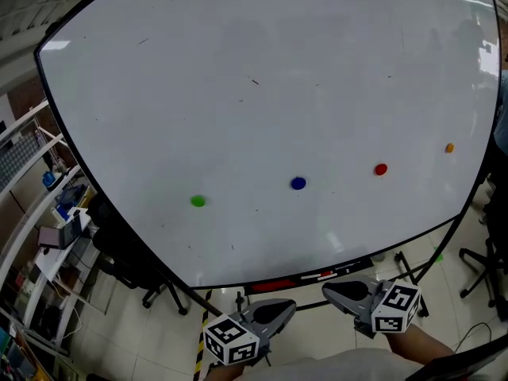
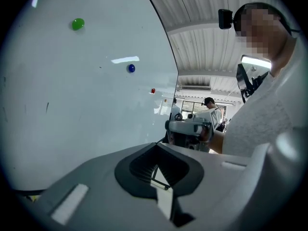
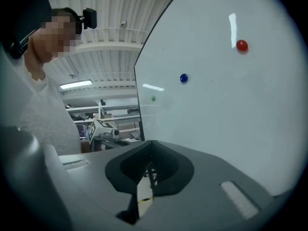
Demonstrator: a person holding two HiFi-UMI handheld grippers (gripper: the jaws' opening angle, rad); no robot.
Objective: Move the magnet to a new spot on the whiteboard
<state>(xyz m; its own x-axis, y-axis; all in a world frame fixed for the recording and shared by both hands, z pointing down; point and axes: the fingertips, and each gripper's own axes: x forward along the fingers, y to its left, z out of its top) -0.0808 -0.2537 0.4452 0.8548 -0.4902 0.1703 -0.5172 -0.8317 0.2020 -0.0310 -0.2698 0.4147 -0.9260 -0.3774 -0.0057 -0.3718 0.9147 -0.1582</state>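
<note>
Left gripper (image 1: pixel 276 309) and right gripper (image 1: pixel 347 294) both closed, empty; seemingly approaching: right must open for the red magnet (image 1: pixel 381 169) above it.

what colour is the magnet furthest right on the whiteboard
The rightmost magnet is orange; the head view shows it best.

surface: whiteboard (image 1: pixel 262 78) | on it, left to right: green magnet (image 1: pixel 198 201), blue magnet (image 1: pixel 298 183), red magnet (image 1: pixel 381 169), orange magnet (image 1: pixel 449 148) | well apart

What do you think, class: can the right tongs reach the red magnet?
Probably yes: the red magnet sits alone on bare whiteboard, and the right tongs, shut and empty, hang below it with nothing between.
</note>
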